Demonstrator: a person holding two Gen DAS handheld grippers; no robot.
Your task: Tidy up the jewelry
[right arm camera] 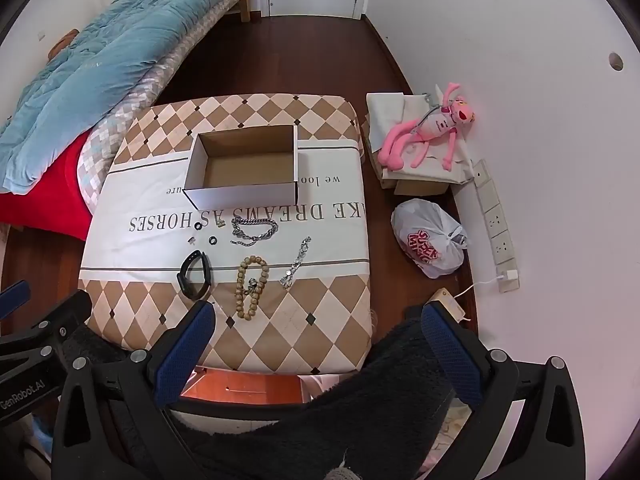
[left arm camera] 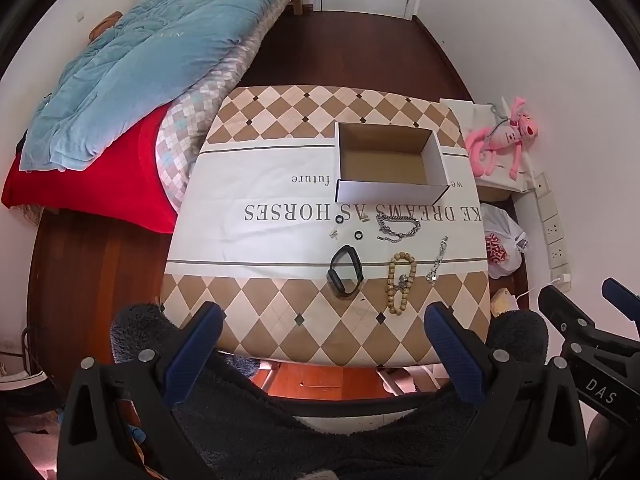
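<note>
Dark wood floor [right arm camera: 312,64] runs between white walls, and on it stands a table [left arm camera: 280,336] under a cloth of tan and cream diamonds with a white band across the middle. Upside-down print on the band reads "KE DREAMS AS HORSES", with smaller "we loo" and "future" either side of the box [left arm camera: 386,160]. That box is open, white outside, brown inside, and nothing shows in it.

Jewelry lies on the cloth just in front of the box: two black rings [left arm camera: 340,220], a small gold piece [left arm camera: 364,219], a small silver piece [left arm camera: 334,233], a silver chain [left arm camera: 400,226], a thin silver bracelet [left arm camera: 438,258], a bead bracelet [left arm camera: 401,282] and a black band [left arm camera: 345,272].

Left of the table a bed [left arm camera: 172,148] carries a blue quilt [left arm camera: 152,52] and a red sheet [left arm camera: 100,184]. Right of it sit a pink plush [right arm camera: 428,130] on folded cloth, a white bag [right arm camera: 430,240] with red lettering I cannot fully read, and a strip of wall sockets [right arm camera: 496,224].

Left gripper [left arm camera: 324,344] hangs over the near table edge, its blue-padded fingers spread wide and holding nothing. Right gripper [right arm camera: 316,340] is likewise spread wide and empty, over the table's near right corner. "DAS" shows on the right gripper's body in the left view; "GenRobot.AI" on the left one's in the right view.
</note>
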